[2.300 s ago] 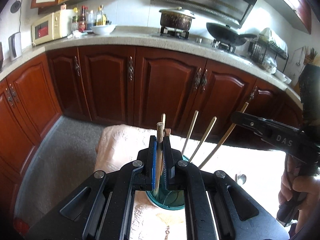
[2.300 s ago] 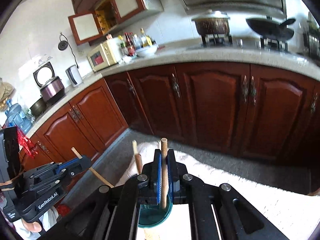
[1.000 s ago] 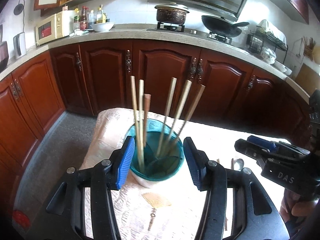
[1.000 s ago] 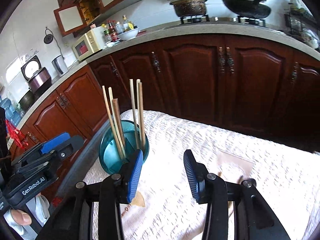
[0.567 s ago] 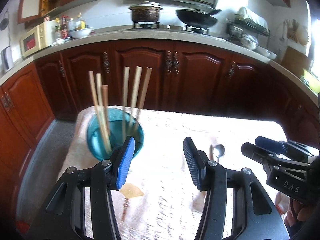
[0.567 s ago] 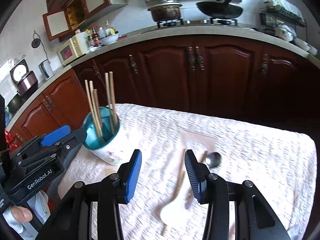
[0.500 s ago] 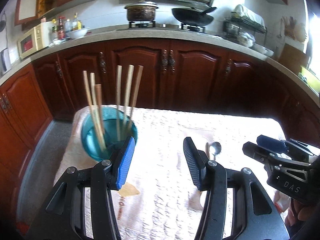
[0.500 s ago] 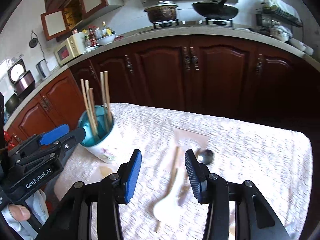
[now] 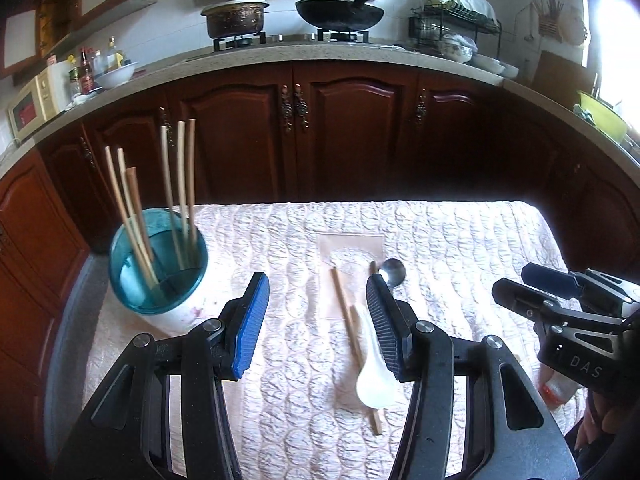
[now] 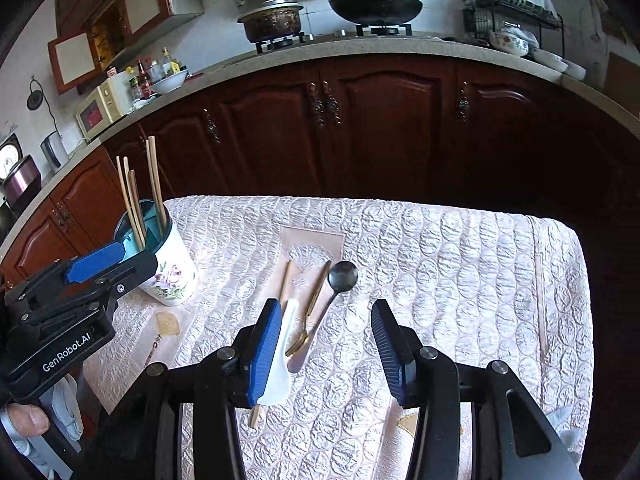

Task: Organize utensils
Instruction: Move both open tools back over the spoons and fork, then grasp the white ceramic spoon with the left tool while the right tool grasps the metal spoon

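A floral cup [image 9: 176, 312] [image 10: 173, 270] with a teal inside stands at the table's left and holds several wooden chopsticks [image 9: 181, 184] [image 10: 154, 180]. On the quilted cloth lie a white ceramic spoon [image 9: 374, 380] [image 10: 282, 364], a metal spoon [image 9: 393, 270] [image 10: 342, 276], a loose chopstick [image 9: 346, 312] [image 10: 286, 280] and a gold-handled fork [image 10: 311, 312]. My left gripper [image 9: 318, 304] [image 10: 100, 264] is open above the loose chopstick, right of the cup. My right gripper [image 10: 324, 320] [image 9: 560, 292] is open over the fork and metal spoon, holding nothing.
The table [image 9: 460, 240] [image 10: 480, 264] is covered by a pale quilted cloth with edges at the far side and right. Dark wooden cabinets [image 9: 344, 140] and a counter with a pot [image 9: 236, 16] and wok [image 9: 340, 12] stand behind it.
Both grippers let go of chopsticks into the cup, opened, and swung right across the table. The cup has slid to the left of both views and the lying utensils have come under the fingers.
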Demonstrator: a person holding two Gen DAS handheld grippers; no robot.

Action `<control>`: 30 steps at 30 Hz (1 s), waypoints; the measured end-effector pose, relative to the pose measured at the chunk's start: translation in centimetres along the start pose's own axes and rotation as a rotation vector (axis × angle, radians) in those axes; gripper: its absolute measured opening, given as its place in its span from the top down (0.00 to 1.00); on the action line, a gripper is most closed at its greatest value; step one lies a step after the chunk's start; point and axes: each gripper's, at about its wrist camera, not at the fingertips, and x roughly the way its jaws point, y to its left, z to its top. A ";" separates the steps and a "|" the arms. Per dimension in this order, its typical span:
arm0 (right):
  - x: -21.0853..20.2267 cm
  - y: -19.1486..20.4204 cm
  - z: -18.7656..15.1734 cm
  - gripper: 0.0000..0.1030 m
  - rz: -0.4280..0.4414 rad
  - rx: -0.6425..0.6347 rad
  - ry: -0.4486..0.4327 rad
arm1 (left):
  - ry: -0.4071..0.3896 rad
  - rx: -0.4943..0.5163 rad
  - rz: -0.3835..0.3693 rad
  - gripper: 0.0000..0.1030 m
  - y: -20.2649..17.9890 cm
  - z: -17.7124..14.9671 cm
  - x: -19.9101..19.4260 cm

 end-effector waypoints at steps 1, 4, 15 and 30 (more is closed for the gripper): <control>-0.1 -0.3 -0.1 0.57 -0.004 0.003 -0.002 | 0.000 0.004 -0.002 0.51 -0.1 0.1 0.1; -0.1 -0.7 -0.2 0.57 -0.007 0.013 0.001 | 0.009 0.014 -0.013 0.51 -0.7 0.2 0.3; 0.8 -1.2 -0.6 0.57 -0.010 0.034 0.016 | 0.034 0.025 -0.024 0.51 -1.3 -0.1 1.5; 5.8 -3.8 -2.6 0.57 -0.015 0.101 0.136 | 0.204 -0.066 -0.130 0.51 0.9 -2.7 6.1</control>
